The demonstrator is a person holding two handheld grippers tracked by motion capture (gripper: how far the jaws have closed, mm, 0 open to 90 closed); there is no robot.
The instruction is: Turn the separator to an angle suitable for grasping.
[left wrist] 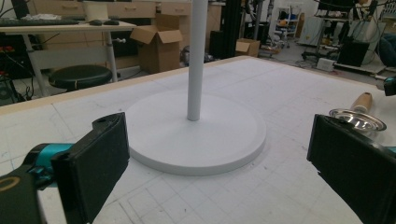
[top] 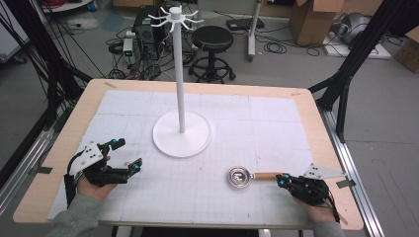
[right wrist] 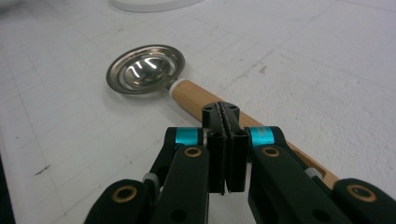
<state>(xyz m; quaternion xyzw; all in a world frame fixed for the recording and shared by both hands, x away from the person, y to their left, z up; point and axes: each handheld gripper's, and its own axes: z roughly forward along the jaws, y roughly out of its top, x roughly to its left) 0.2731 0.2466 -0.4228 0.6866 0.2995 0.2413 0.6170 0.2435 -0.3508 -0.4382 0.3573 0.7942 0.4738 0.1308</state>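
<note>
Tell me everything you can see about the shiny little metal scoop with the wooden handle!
The shiny little metal scoop with the wooden handle has a round, shallow silver bowl ringed like steps, joined by a small white collar to a light-brown wooden handle. It lies flat on the white gridded mat, bowl up, near the person's side, right of the white stand's round base. The right gripper sits over the handle's far end with its jaws shut together; whether they touch the wood is unclear.

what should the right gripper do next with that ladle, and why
Probably reopen the jaws and drop lower: the right gripper has its jaws pressed flat together above the ladle's wooden handle, not around it. The ladle lies flat on the table, so nothing is gripped yet.
</note>
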